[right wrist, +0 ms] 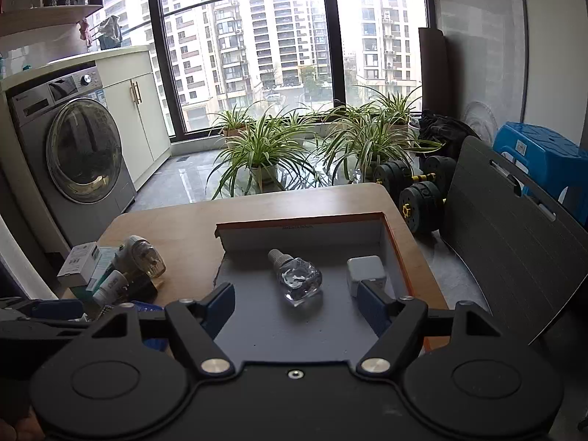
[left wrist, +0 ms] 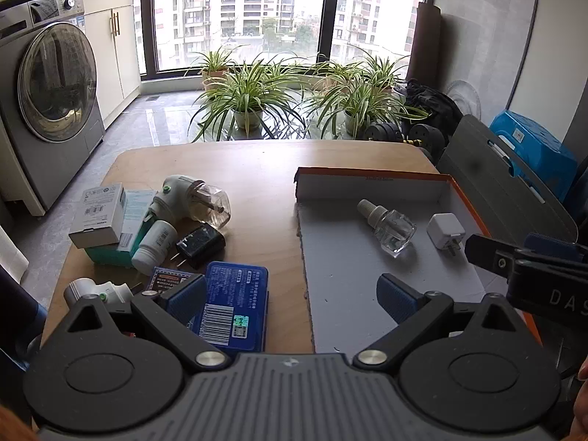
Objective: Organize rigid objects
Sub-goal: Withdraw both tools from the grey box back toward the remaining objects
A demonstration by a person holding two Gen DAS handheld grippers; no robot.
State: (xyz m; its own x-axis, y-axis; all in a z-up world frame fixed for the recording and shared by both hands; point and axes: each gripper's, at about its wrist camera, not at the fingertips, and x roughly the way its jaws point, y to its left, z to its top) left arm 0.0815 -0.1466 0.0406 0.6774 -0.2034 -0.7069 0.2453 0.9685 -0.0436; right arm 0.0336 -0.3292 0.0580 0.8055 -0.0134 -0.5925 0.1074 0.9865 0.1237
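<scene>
An orange-rimmed box lid [left wrist: 371,175] lies on the right of the wooden table and holds a clear bottle [left wrist: 388,228] and a white charger [left wrist: 446,234]. Both show in the right wrist view, the bottle [right wrist: 297,276] and the charger [right wrist: 365,272]. Left of the lid lie a blue tin [left wrist: 231,305], a black charger [left wrist: 200,244], a white pill bottle [left wrist: 154,245], a plug-in diffuser [left wrist: 194,202] and stacked boxes [left wrist: 99,215]. My left gripper [left wrist: 290,296] is open and empty above the lid's left edge. My right gripper [right wrist: 296,303] is open and empty over the lid.
A second white plug-in [left wrist: 97,290] lies at the table's front left. A washing machine [left wrist: 47,84] stands to the left. Potted plants [left wrist: 250,92], dumbbells [right wrist: 422,191], a grey board [right wrist: 514,242] and a blue stool [right wrist: 544,161] stand beyond and right of the table.
</scene>
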